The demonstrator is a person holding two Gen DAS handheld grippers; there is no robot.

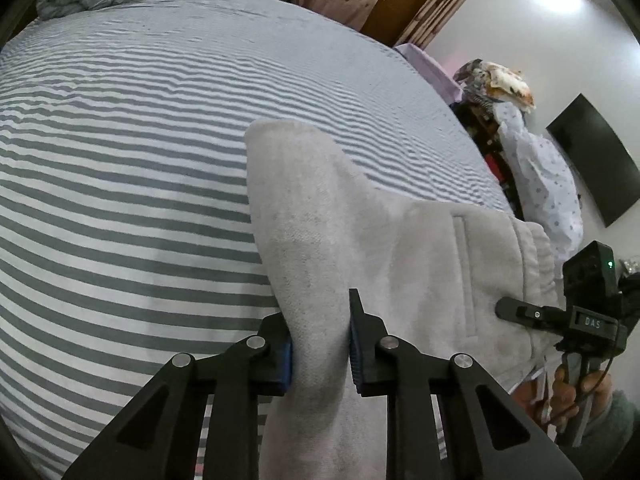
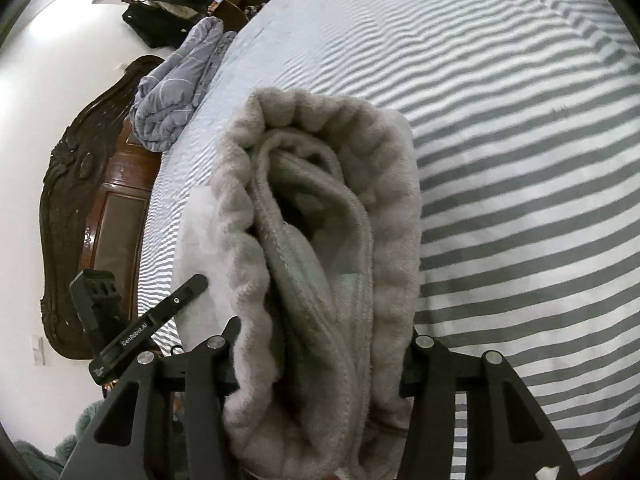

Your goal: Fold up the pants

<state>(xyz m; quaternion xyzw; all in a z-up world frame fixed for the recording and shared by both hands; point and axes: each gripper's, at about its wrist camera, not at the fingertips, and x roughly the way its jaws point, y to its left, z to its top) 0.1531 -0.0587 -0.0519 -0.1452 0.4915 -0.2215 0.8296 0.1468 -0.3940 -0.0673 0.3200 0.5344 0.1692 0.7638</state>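
Two grips on the pants point(image 1: 360, 216) above the striped bed point(image 1: 120, 160): left hand-held gripper point(image 1: 320, 354) pinches a narrow leg fold, right hand-held gripper point(image 2: 320, 364) clamps the bunched waistband point(image 2: 320, 184). Keep both level and taut so the fold lands square. Legible: "DAS" on the right unit, "GenRobot.AI" on the left.

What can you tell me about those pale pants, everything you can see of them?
The pants are pale grey-beige fleece, soft and slightly pilled, with a gathered elastic waistband and a slit pocket. They lie partly on the striped bedsheet. The left gripper pinches a leg fold; the right gripper clamps the bunched waistband, whose opening faces the right wrist camera.
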